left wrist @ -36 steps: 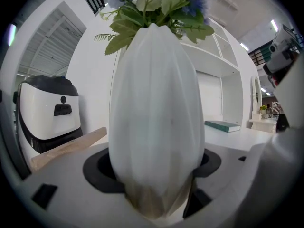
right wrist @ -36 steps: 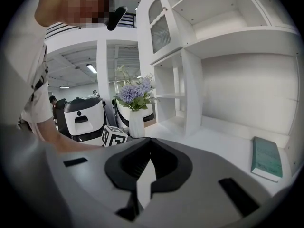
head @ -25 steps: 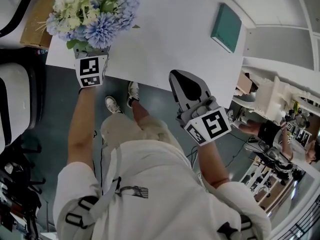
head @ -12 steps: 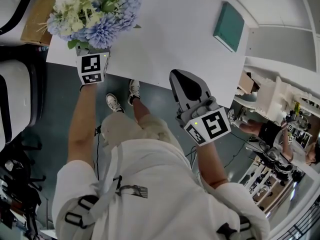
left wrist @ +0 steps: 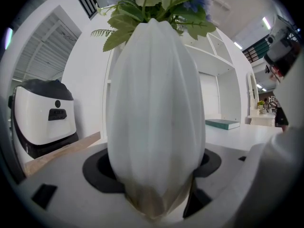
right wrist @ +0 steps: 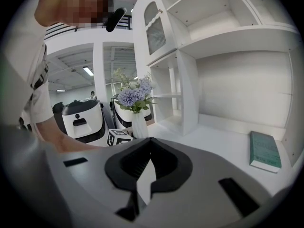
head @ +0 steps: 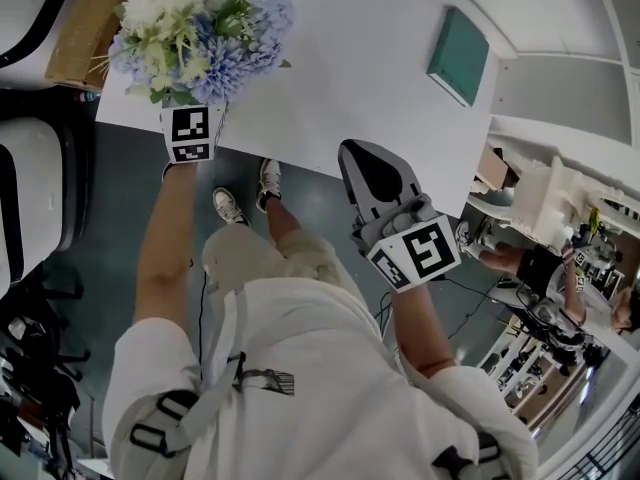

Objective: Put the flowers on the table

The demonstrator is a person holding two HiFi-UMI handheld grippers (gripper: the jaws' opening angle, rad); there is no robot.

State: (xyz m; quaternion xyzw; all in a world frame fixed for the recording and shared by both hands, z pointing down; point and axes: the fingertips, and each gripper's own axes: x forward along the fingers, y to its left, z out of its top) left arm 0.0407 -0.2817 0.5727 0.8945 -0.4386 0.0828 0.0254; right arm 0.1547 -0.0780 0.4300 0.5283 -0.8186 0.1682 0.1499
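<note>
The flowers [head: 200,38] stood in a white ribbed vase [left wrist: 154,118], over the desk's [head: 350,78] near left corner. The left claw [left wrist: 152,170] gripped the vase low on its body, jaws wide around it. From the head view the blooms hid the vase, and the frame's top edge cut off the bouquet. Whether the vase's foot touched the desk could not be told. The right claw [right wrist: 145,172] hung off the desk's near edge, jaws nearly together with nothing between them. A teal book [head: 457,54] lay well apart.
</note>
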